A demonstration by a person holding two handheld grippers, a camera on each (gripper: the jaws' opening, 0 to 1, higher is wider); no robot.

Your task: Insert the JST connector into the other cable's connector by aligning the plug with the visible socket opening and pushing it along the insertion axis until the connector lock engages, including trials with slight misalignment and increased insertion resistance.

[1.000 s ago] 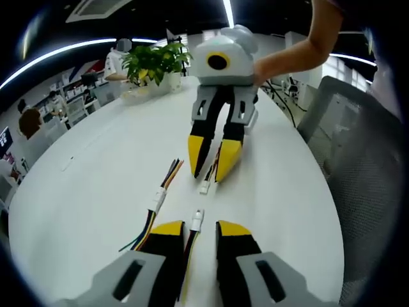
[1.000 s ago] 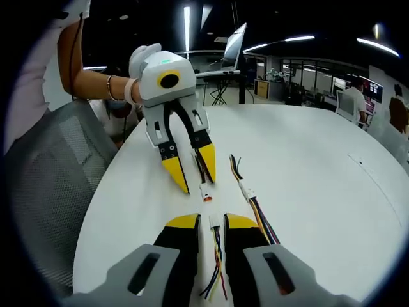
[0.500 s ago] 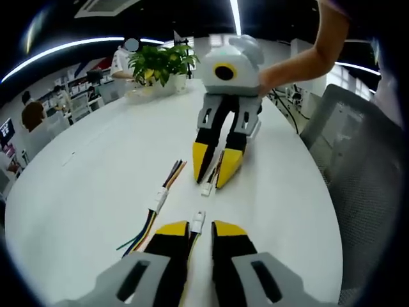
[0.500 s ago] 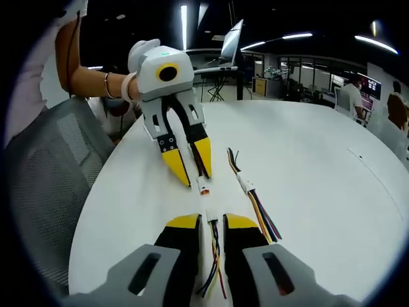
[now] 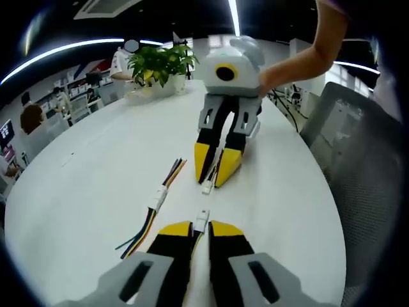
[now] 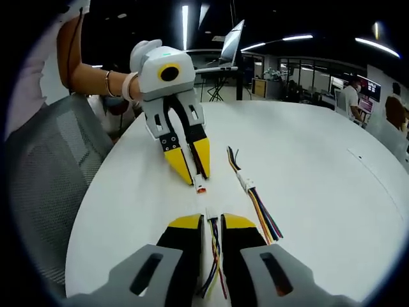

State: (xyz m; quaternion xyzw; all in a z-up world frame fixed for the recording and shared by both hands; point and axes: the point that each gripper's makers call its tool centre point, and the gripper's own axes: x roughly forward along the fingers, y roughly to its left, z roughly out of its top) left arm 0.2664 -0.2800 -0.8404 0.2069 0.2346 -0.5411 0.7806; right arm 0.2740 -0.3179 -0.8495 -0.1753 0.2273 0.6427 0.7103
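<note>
Facing off at frame centre, left gripper (image 5: 200,229) and right gripper (image 6: 211,223) each clamp a light, floppy cable just behind its small brittle connector (image 5: 202,217).

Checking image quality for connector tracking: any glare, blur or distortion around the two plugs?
Left gripper view: strong fisheye bending, the white round table curves; ceiling strip lights glare at top, the small white connector between the left tongs stays sharp, soft shadows. Right gripper view: same bending, the white connector with an orange tip at the other tongs is crisp; background office dim and slightly soft.
</note>
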